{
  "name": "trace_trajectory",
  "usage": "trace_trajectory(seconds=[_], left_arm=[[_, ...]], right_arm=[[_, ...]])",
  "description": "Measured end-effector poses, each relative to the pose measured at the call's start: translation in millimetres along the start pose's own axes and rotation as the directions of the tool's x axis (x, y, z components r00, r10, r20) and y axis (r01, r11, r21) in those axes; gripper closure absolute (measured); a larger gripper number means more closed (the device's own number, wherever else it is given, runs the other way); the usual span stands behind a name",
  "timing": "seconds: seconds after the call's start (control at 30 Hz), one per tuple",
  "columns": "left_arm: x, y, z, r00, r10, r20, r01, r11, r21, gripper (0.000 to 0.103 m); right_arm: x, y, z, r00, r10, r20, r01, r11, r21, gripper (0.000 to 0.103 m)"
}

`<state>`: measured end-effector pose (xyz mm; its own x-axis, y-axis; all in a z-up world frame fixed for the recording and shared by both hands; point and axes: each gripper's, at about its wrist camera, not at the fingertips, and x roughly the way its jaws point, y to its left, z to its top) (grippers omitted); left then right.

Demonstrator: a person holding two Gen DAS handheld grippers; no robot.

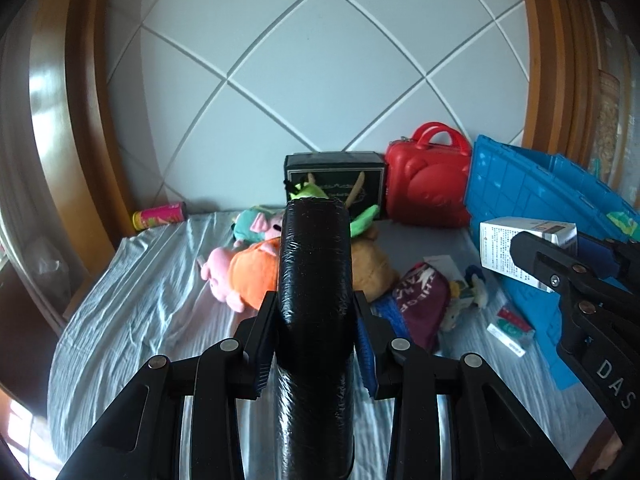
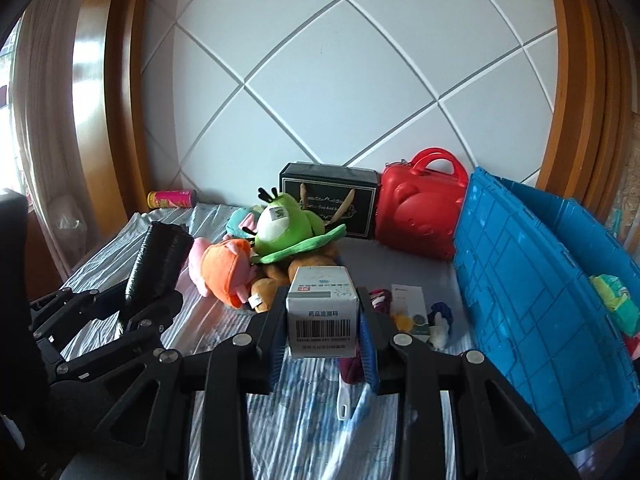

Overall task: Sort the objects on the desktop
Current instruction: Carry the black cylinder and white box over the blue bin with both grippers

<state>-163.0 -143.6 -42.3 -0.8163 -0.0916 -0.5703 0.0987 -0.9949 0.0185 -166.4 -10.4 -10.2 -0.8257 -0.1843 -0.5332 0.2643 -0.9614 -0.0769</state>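
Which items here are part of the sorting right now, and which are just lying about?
In hand:
- black roll, clamped in left gripper
- white box, clamped in right gripper
- blue crate, likely destination

Lying about:
- plush toys
- red case
- black box
- pink can

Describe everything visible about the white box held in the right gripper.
The white box is a small cardboard carton, seemingly medicine packaging, with a barcode and Chinese print on the end facing the camera and dense text on one side. It looks closed and undented. The right gripper clamps it between blue-padded fingers, lifted above the striped sheet, beside the blue crate.
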Motion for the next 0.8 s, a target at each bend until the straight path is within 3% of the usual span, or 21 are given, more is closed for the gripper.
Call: trace_trajectory(seconds=[0.17, 0.37, 0.6, 0.8], left_arm=[[-11.6, -42.6, 22.2, 0.998, -0.031, 0.054, 0.030, 0.999, 0.020, 0.069], [-25.8, -125.5, 50.3, 0.991, -0.065, 0.119, 0.062, 0.998, 0.033, 0.069], [-54.2, -265.0, 93.7, 0.970, -0.083, 0.226, 0.085, 0.996, 0.002, 0.069], [-78.4, -387.6, 128.9, 0.952, -0.134, 0.273, 0.134, 0.991, 0.019, 0.069]], right_arm=[[-23.9, -40.1, 11.9, 0.997, -0.045, 0.064, 0.044, 0.999, 0.016, 0.072], [-55.1, -122.1, 20.8, 0.987, -0.061, 0.146, 0.056, 0.998, 0.042, 0.072], [-105.9, -266.0, 25.4, 0.965, -0.109, 0.238, 0.103, 0.994, 0.038, 0.072], [-134.4, -400.5, 13.4, 0.957, -0.192, 0.219, 0.176, 0.980, 0.089, 0.072]])
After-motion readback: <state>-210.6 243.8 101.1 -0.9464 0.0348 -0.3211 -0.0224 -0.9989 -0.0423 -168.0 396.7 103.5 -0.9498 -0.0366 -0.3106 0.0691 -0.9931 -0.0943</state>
